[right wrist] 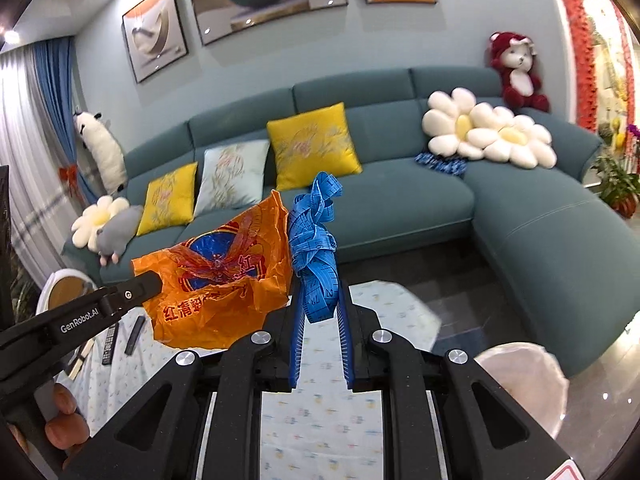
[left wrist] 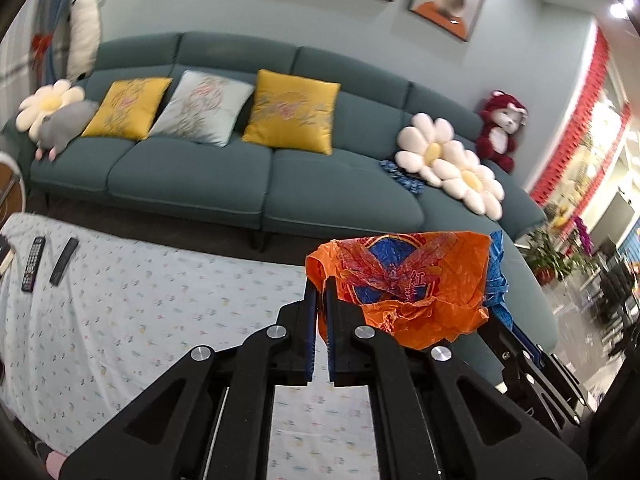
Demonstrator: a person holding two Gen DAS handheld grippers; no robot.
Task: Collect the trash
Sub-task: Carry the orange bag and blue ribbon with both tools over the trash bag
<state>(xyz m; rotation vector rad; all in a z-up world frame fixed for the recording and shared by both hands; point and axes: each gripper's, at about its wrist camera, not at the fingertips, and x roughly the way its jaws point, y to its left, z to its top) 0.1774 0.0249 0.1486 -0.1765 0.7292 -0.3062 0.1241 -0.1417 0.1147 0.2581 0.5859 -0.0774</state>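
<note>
Left tongs (left wrist: 320,280) clenched on an orange plastic bag (left wrist: 404,280) printed with red Chinese characters, held up above the cloth-covered surface (left wrist: 140,300). Right tongs (right wrist: 318,300) clamped on a bundled blue tape measure (right wrist: 316,232), digits visible. "GenRobot.AI" printed along the left tongs' side.

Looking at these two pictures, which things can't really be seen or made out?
- Crumpled orange plastic bag: its inside is closed by folds in both views; its print is too creased to read.
- Tangled blue measuring tape: in the left wrist view, mostly behind the bag.
- White-lined bin: right wrist view, partly covered by the right gripper.
- Two black remote controls: buttons too small.
</note>
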